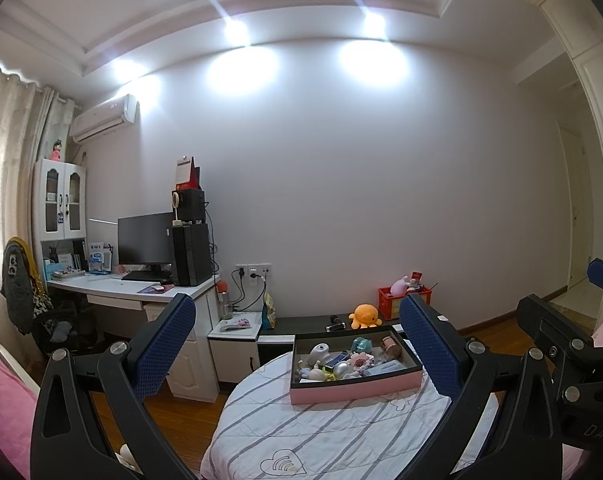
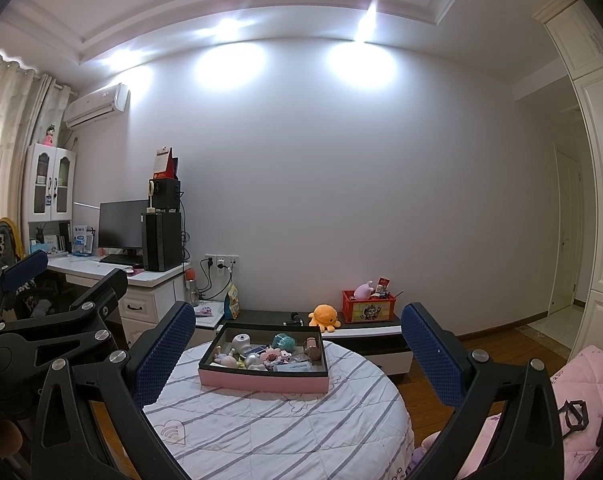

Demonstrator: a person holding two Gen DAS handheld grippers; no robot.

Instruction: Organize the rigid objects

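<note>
A pink box [image 1: 353,393] with a dark inside holds several small rigid items: a grey figure [image 1: 319,354], a teal piece [image 1: 361,345], a copper jar [image 1: 391,346]. It rests on a round table with a striped white cover [image 1: 321,432]. The box also shows in the right wrist view [image 2: 261,383]. My left gripper [image 1: 297,344] is open and empty, held back from the box. My right gripper [image 2: 297,344] is open and empty, also short of the box. The right gripper shows at the left view's right edge [image 1: 573,344]; the left gripper shows in the right view [image 2: 53,312].
A low dark bench [image 2: 365,330] behind the table carries an orange plush octopus [image 2: 325,316] and a red crate [image 2: 368,306]. A white desk [image 1: 141,292] with monitor and computer tower stands at the left. Pink bedding [image 2: 581,392] lies at the right. Wood floor surrounds the table.
</note>
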